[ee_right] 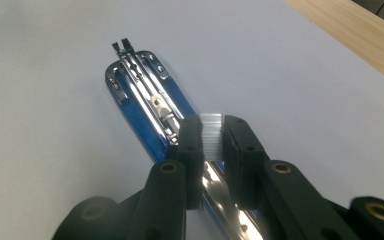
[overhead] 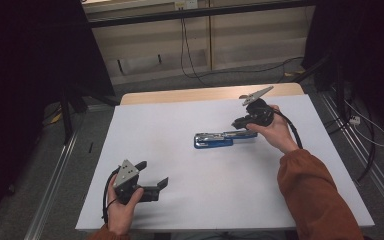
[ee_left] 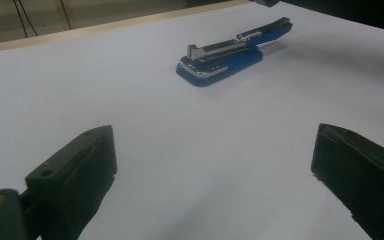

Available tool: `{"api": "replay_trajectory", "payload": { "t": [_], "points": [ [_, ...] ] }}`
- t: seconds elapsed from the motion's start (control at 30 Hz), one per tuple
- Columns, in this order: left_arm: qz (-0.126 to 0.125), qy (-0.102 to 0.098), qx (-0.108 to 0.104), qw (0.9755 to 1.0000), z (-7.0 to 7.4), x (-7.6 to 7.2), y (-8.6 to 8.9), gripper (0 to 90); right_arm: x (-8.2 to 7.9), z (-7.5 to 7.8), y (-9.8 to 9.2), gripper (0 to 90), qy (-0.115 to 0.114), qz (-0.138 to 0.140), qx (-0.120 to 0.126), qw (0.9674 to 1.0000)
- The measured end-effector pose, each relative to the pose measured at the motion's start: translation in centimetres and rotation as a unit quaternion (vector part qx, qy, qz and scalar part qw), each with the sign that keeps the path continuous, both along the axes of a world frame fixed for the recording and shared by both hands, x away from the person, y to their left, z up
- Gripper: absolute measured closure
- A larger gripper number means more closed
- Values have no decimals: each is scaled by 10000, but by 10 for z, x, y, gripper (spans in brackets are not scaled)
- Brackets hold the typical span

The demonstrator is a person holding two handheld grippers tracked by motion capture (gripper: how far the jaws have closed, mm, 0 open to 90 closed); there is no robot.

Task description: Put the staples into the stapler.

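**Open stapler at mid-table, staple strip in right gripper**

Blue stapler [overhead: 219,139] lies flat on the white table [overhead: 180,120], slightly right of centre, long axis running left to right. Blue plastic base and arm, bright chrome metal channel along the top. In the right gripper view the stapler [ee_right: 140,95] is seen from above: the chrome channel is exposed along its length, a small spring or pusher piece partway along, two thin prongs sticking out at the far end. In the left gripper view the stapler [ee_left: 232,52] shows a rounded chrome nose toward the camera, the upper part raised a little off the blue base.

Right gripper [overhead: 240,121] sits over the stapler's right end. Its jaws are clamped on a short silvery strip of staples [ee_right: 211,134], held directly above the chrome channel.

Left gripper [overhead: 152,174] is near the front-left of the table, well apart from the stapler, jaws spread wide with nothing between them; bare table between its fingers [ee_left: 75,170]
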State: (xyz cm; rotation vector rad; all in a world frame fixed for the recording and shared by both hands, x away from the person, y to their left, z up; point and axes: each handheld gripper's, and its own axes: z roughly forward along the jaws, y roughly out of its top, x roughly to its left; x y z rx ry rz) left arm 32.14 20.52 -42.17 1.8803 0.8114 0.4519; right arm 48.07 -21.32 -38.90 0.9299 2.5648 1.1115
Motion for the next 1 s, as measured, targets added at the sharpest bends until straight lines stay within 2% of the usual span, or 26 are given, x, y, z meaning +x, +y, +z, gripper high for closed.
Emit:
{"api": "replay_trajectory", "payload": {
  "t": [0.13,0.43,0.7,0.83,1.0],
  "points": [
    [-14,-8,1,10000,0,0,0,46,-1,4,11,790,-62,172,7,9998],
    [-51,30,9,10000,-1,1,0,46,-3,3,26,791,-48,404,-11,9992],
    [-49,31,7,10000,-1,1,0,46,-4,13,40,791,-152,620,-2,9980],
    [-54,27,18,10000,-1,1,0,46,-2,11,49,791,-133,732,-65,9972],
    [-55,27,8,10000,0,1,0,46,5,6,57,791,-144,726,-90,9972]
  ]
}}
